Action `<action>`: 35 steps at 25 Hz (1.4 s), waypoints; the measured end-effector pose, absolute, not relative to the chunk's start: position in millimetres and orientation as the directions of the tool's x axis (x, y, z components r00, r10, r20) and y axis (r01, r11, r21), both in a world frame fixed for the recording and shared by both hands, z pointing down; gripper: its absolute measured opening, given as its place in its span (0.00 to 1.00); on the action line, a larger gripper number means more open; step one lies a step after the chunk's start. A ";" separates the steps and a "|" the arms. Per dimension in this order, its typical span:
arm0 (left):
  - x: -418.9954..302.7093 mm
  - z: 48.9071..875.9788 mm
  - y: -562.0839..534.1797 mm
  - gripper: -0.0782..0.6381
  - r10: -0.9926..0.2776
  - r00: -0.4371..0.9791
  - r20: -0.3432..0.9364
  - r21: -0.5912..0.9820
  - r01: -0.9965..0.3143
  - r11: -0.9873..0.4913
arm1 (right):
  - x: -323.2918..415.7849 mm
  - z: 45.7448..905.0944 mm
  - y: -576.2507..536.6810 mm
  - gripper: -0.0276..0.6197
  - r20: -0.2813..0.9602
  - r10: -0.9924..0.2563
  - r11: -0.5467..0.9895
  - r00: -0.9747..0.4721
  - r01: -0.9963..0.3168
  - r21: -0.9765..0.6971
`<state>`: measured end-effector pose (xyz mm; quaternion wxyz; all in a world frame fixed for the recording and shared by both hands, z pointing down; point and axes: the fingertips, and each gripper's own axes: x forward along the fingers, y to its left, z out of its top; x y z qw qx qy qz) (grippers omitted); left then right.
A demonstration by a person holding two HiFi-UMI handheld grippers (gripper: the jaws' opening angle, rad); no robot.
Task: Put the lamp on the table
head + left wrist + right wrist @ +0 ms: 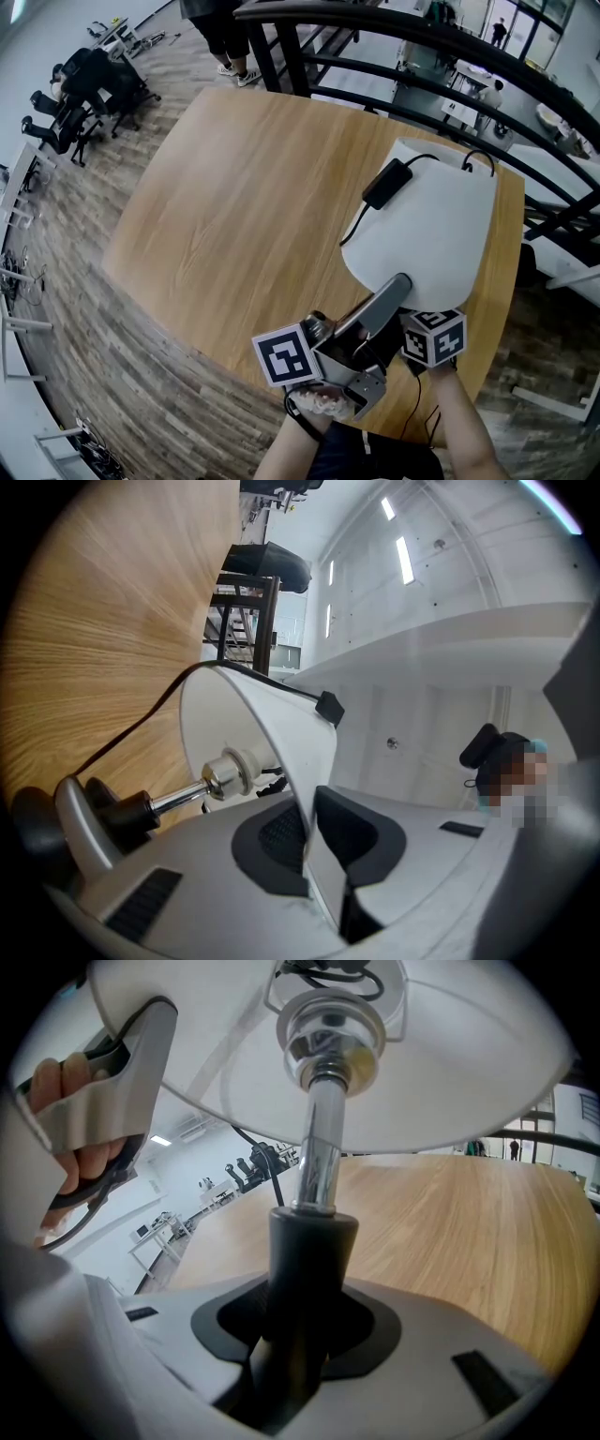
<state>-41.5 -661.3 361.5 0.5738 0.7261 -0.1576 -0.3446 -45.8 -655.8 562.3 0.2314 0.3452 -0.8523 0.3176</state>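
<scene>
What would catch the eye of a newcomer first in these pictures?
A large white lampshade looms over the right side of the wooden table, with a black adapter and cord draped over it. The left gripper pinches the shade's rim, while the right gripper clasps the lamp's dark stem beneath it.

Head view: looks steeply down from above onto table (234, 206) and top of shade (431, 225), fairly near, floor (84, 309) round the edges. Left gripper view: rolled sideways, pressed close to shade rim, faces across table toward wall (441, 714). Right gripper view: low, close, looks up along stem (317, 1147) into shade's underside. Shared across all three: shade, table
</scene>
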 end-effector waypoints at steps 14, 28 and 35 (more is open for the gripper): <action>-42.7 361.4 -660.0 0.17 -0.647 0.689 -0.327 0.938 0.157 -0.307 | -43.9 562.7 -657.6 0.29 0.614 -0.457 0.562 -0.643 -0.744 -0.361; -47.1 357.4 -654.4 0.17 -0.637 0.693 -0.337 0.933 0.157 -0.323 | -40.7 551.6 -646.8 0.42 0.594 -0.522 0.521 -0.611 -0.781 -0.345; -49.0 353.2 -649.2 0.18 -0.642 0.690 -0.335 0.933 0.146 -0.329 | -28.9 541.4 -632.1 0.42 0.591 -0.552 0.489 -0.589 -0.802 -0.343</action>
